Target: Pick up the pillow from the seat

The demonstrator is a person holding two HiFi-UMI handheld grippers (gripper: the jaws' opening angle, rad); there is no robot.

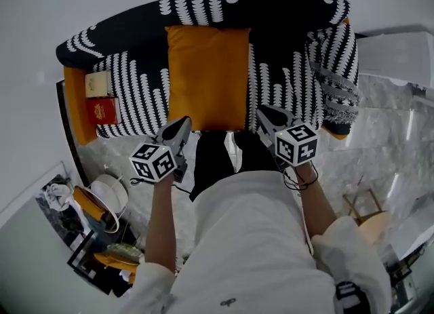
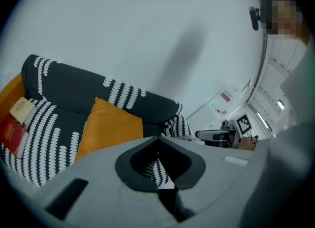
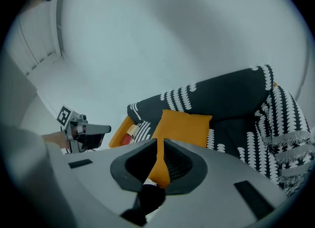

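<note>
An orange pillow [image 1: 207,79] stands against the backrest in the middle of a sofa [image 1: 278,34] covered in black-and-white patterned cloth. My left gripper [image 1: 184,123] is in front of the pillow's lower left corner, apart from it. My right gripper [image 1: 262,112] is just off the pillow's lower right corner. Both are shut with nothing between the jaws. In the left gripper view the shut left gripper [image 2: 157,144] points past the pillow [image 2: 110,128] on its right side. In the right gripper view the right gripper [image 3: 159,146] points at the pillow [image 3: 184,123].
A red book [image 1: 102,110] and a cream book [image 1: 98,83] lie on the seat's left end. A striped throw [image 1: 336,75] hangs over the right armrest. A white round object [image 1: 108,194] and clutter stand on the floor at the left, a wooden stool [image 1: 366,205] at the right.
</note>
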